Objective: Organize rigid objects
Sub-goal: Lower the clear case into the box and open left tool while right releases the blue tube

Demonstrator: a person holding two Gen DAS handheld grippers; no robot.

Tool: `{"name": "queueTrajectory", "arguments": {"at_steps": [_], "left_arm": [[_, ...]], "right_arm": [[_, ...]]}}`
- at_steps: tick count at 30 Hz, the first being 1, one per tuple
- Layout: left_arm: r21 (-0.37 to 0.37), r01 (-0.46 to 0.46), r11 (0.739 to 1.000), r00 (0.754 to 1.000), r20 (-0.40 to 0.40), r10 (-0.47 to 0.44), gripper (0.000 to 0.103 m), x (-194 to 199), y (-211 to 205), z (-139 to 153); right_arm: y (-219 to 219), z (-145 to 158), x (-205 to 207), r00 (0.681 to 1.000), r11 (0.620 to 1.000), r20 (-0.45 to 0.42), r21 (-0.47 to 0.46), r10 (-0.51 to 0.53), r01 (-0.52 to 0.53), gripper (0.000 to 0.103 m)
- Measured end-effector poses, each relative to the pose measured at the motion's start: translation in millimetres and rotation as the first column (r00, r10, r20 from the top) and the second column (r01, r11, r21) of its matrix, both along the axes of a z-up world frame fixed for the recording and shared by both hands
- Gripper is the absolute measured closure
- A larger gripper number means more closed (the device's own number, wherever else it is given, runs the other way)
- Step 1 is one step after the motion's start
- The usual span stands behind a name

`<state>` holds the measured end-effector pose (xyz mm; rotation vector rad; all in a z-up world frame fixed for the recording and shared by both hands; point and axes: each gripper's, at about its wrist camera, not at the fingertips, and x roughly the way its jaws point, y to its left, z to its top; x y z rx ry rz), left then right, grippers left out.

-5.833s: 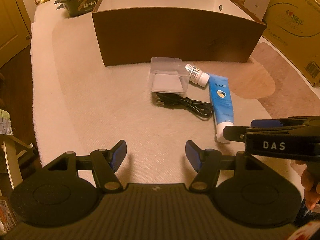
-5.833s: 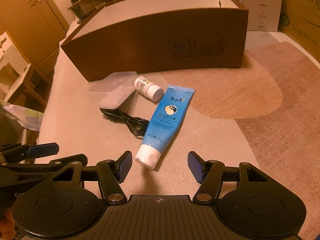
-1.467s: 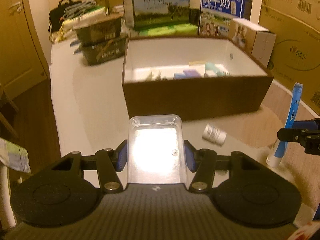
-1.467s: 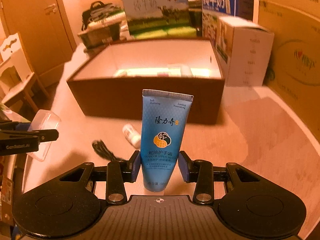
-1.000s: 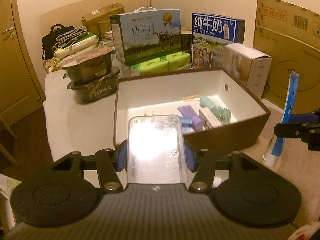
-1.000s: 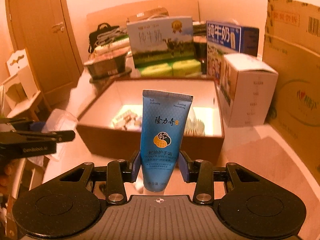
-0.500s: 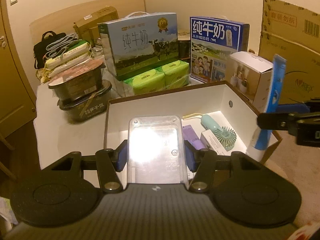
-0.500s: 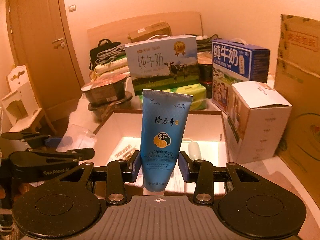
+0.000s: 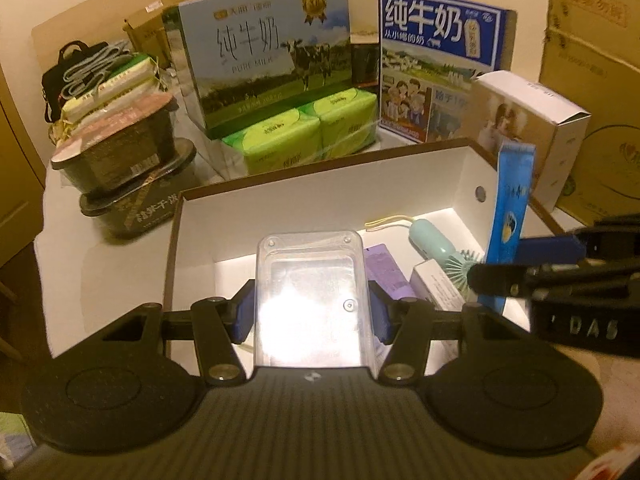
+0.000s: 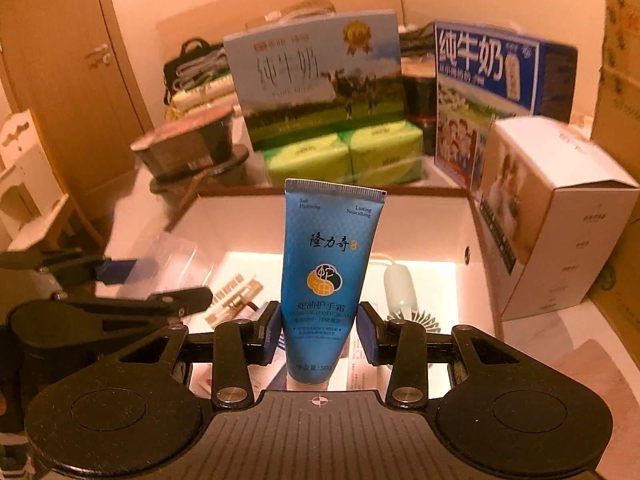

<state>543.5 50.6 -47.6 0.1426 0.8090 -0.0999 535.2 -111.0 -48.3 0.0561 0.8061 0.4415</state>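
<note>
The left gripper (image 9: 312, 316) has its blue fingers (image 9: 243, 314) clamped on the two long sides of a clear plastic case (image 9: 312, 296), a flat rectangular container with rounded corners. The case's long axis runs straight ahead along the fingers, its far short end pointing at the back wall of the brown storage box (image 9: 320, 196). It hangs over the box's white interior, above the near left part of the floor.

The right gripper (image 10: 319, 330) has its fingers (image 10: 273, 330) closed on the lower part of a blue hand cream tube (image 10: 328, 276). The tube's long axis also follows the line of the fingers. Its flat crimped end is the far, upper end, and the end near the gripper body is hidden behind it. The printed face is turned toward the right wrist camera. In the left wrist view the same tube shows edge-on as a narrow blue strip standing nearly upright, just inside the right part of the box, with the right gripper's dark body beside it.

On the box floor lie a mint green handheld fan (image 9: 444, 248) with a yellow wrist loop, a purple packet (image 9: 390, 272) and a small white carton (image 9: 436, 288). The fan's handle points toward the back wall.

Behind the box on the tabletop (image 9: 100, 264) stand two milk gift cartons (image 9: 268, 64), green tissue packs (image 9: 304, 132), stacked dark food tubs (image 9: 120, 160) and a white product box (image 9: 528, 128).
</note>
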Motion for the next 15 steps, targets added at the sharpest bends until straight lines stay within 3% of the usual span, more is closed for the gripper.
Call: {"name": "queueTrajectory", "arguments": {"at_steps": [8,15], "left_arm": [[0.013,0.003,1.0,0.999,-0.05,-0.002,0.049,33,1,-23],[0.023,0.015,1.0,0.998,-0.06,-0.014,0.049,49,-4,-34]], "right_arm": [[7,-30,30,0.998,0.999,-0.066,-0.034,-0.002,0.0,0.062],[11,-40,49,0.997,0.999,-0.072,-0.045,-0.026,0.023,0.062]]}}
